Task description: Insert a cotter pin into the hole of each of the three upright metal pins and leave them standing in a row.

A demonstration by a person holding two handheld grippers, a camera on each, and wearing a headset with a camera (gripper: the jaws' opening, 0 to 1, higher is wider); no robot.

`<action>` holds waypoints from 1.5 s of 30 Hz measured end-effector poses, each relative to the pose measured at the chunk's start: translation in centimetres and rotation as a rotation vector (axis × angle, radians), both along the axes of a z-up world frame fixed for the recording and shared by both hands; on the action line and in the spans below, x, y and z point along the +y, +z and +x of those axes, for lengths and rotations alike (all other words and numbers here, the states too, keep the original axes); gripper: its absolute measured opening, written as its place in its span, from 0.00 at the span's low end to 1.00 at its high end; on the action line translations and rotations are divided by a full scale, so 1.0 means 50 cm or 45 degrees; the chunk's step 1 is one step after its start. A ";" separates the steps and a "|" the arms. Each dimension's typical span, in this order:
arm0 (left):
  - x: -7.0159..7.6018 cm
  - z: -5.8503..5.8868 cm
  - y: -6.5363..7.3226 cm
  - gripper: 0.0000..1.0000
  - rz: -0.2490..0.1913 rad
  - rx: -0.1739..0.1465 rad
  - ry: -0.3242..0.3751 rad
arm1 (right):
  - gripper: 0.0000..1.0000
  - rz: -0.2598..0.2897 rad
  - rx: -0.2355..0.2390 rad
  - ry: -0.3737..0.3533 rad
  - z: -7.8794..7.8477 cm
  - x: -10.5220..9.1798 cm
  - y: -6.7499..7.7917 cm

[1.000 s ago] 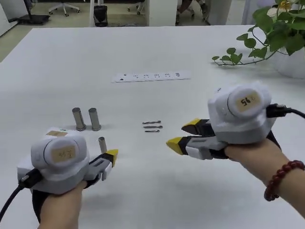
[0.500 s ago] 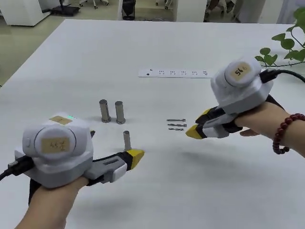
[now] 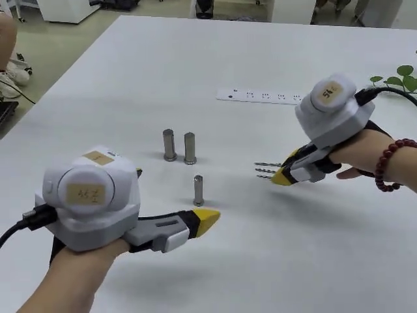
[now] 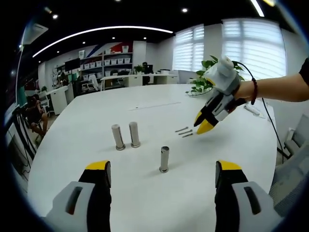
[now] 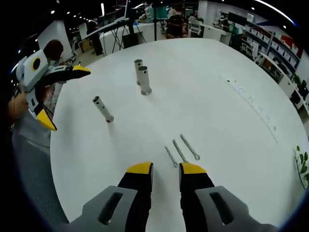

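Observation:
Three upright metal pins stand on the white table: a pair [image 3: 169, 145] [image 3: 189, 148] side by side, and a third pin [image 3: 198, 190] alone in front of them. Three cotter pins [image 3: 266, 169] lie flat to the right. My right gripper [image 3: 283, 176] hovers at their right ends, jaws a narrow gap apart with nothing between them; its own view shows the cotter pins [image 5: 181, 150] just ahead of that gripper [image 5: 166, 169]. My left gripper [image 3: 207, 217] is wide open, and in its own view this gripper [image 4: 162, 166] faces the lone pin [image 4: 164, 159].
A white power strip [image 3: 260, 96] lies flat further back on the table. A potted plant [image 3: 399, 73] trails leaves at the far right edge. A person sits beyond the table's left edge [image 3: 6, 52]. Bare tabletop [image 3: 273, 261] spreads in front of the pins.
My right gripper has come down and leftward to the cotter pins, and its jaws have narrowed. The left gripper stays near the lone pin. The head camera has shifted.

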State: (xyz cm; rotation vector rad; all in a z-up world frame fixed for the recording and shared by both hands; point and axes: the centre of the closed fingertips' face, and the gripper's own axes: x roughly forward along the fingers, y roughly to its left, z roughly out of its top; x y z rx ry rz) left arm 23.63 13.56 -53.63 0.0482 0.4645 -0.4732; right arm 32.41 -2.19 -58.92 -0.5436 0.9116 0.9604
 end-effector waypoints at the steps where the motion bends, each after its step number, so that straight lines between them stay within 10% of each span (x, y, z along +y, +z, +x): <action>1: 0.002 0.000 0.000 0.89 -0.001 -0.001 0.000 | 0.16 -0.018 0.008 0.016 0.006 -0.001 -0.008; 17: 0.040 -0.013 0.002 0.89 0.016 0.007 0.023 | 0.04 -0.134 0.090 0.107 0.017 0.011 -0.049; 33: 0.029 -0.018 0.008 0.82 -0.003 0.015 -0.018 | 0.00 -0.200 0.005 0.212 0.016 0.013 -0.047; 45: 0.011 -0.017 0.012 0.68 -0.048 0.020 -0.049 | 0.00 -0.114 -0.260 0.485 -0.030 0.070 0.011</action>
